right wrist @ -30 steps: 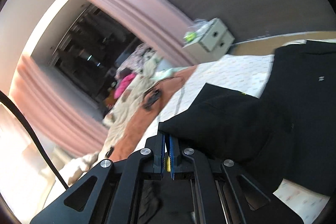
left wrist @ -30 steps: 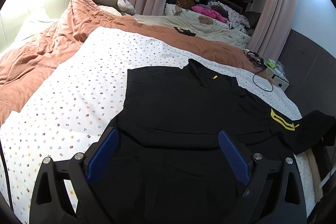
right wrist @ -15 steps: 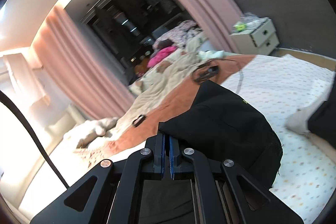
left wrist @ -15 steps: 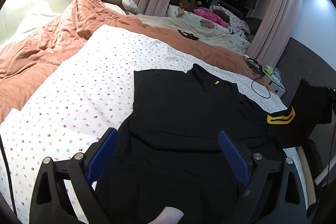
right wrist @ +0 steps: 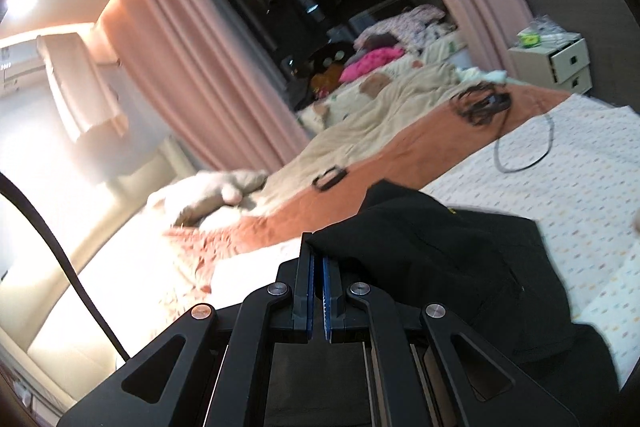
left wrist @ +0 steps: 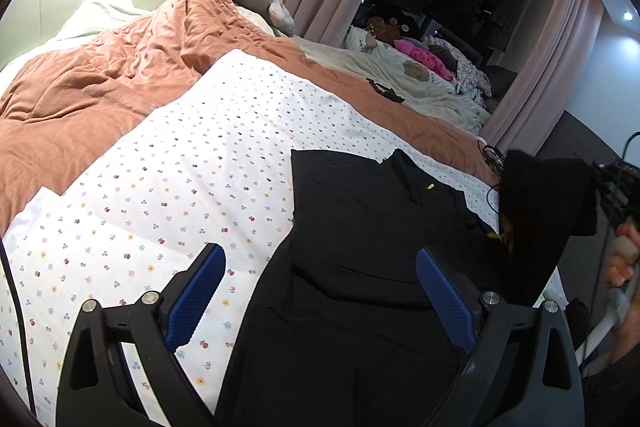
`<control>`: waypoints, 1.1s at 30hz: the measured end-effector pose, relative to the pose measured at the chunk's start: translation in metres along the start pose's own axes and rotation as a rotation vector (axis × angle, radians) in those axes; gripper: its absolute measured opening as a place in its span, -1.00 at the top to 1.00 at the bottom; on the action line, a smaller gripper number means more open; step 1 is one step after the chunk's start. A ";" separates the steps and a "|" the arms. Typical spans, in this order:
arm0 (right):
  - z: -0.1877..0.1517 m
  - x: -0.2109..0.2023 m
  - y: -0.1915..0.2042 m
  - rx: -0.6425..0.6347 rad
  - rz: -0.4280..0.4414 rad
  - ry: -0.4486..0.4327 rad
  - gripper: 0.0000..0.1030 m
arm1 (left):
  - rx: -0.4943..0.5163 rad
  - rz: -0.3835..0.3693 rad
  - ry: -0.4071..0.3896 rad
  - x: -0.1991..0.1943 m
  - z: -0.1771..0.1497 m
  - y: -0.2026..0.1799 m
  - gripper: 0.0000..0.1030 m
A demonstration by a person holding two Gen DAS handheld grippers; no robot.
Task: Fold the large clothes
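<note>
The black shirt (left wrist: 360, 227) lies flat on the bed's dotted sheet (left wrist: 180, 167), with its collar pointing at the brown blanket (left wrist: 100, 87). Its right sleeve (left wrist: 548, 219) is now up in the air, hanging in a dark flap. A second ago that sleeve lay flat at the side with its yellow stripe showing, so it has been picked up and is swinging in over the shirt's body. This looks like the first fold, with the sleeve going across the chest. The right tool (right wrist: 316, 291) is pinched tight on the sleeve's edge, with the cloth draping off to one side. The left tool (left wrist: 320, 291) is spread wide and holds nothing, low over the shirt's bottom part. A cable (right wrist: 520, 147) lies on the sheet near the blanket, apart from the shirt.
</note>
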State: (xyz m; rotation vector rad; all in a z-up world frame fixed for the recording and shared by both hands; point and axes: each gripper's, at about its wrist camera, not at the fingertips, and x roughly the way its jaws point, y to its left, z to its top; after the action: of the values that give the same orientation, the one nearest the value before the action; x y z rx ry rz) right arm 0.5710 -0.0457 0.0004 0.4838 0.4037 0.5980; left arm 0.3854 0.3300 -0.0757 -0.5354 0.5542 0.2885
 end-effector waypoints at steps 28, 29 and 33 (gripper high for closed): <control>-0.018 0.053 -0.125 0.057 -0.100 0.444 -0.86 | -0.028 -0.036 0.016 0.003 -0.003 0.002 -0.91; -0.013 0.051 -0.145 0.108 -0.113 0.448 -0.86 | -0.022 -0.033 0.020 0.004 -0.004 0.000 -0.91; -0.011 0.052 -0.179 0.206 -0.138 0.464 -0.64 | -0.022 -0.018 0.032 0.008 -0.004 0.002 -0.91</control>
State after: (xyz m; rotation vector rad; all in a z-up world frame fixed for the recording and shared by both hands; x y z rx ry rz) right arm 0.6823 -0.1394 -0.1165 0.5076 0.9397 0.5346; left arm 0.3891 0.3301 -0.0842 -0.5673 0.5776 0.2692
